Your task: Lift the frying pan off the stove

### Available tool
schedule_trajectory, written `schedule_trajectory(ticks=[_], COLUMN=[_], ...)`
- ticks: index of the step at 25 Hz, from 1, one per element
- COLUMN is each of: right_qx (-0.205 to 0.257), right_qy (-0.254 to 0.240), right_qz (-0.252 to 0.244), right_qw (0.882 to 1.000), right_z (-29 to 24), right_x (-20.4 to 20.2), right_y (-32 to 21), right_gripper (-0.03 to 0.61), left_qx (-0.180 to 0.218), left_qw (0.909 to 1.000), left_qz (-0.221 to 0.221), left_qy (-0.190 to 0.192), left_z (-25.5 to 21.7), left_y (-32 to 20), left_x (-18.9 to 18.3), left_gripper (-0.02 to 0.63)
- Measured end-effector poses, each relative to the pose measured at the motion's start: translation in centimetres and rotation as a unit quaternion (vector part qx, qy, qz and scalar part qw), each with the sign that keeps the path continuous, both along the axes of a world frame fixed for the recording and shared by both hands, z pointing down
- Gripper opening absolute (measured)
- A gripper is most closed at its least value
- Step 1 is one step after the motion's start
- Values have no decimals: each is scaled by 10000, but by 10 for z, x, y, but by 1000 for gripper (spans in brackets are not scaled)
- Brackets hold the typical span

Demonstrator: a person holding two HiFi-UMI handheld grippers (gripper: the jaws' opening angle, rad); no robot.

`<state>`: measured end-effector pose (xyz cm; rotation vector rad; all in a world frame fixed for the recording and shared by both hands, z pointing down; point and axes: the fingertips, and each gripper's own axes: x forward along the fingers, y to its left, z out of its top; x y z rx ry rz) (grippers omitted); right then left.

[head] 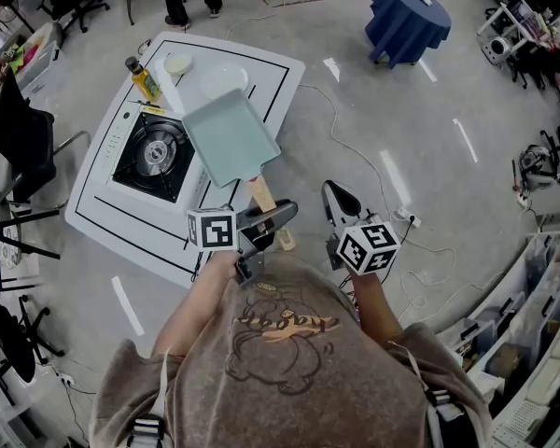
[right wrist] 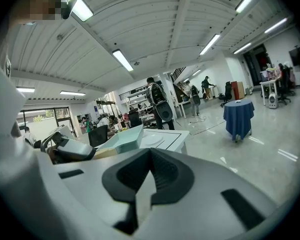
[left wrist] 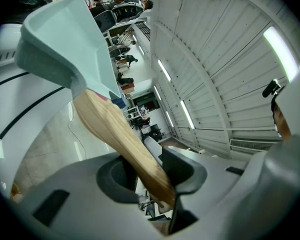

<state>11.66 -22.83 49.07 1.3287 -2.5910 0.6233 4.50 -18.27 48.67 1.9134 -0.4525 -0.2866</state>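
Head view, upper left: table (head: 89,217) with stove (head: 154,157). The stove's right edge is covered by the pan (head: 229,138). A bottle (head: 142,77) and two plates (head: 222,80) sit above it in frame; what the plates hold is unreadable. The pan lies right of the burner. Its height over the table cannot be judged from above. Centre: the left gripper (head: 269,220) clamps the pan's wooden handle (head: 261,194). In the left gripper view the handle's end disappears between the pads. Right of centre: right gripper (head: 336,199), jaws pressed together on nothing.
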Motion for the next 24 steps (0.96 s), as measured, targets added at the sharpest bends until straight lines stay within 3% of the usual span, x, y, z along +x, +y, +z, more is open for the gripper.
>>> schedule_trajectory(ticks=[24], right_qx=[-28], right_qy=[-40], right_qz=[-107], right_qw=[9999], right_z=[-1], right_x=[-1], right_y=[-3], right_gripper=[-2], left_qx=[-66], left_qw=[9999], left_qz=[-104], left_qy=[-31], left_z=[1], left_y=[-6], left_x=[-3], left_gripper=[147])
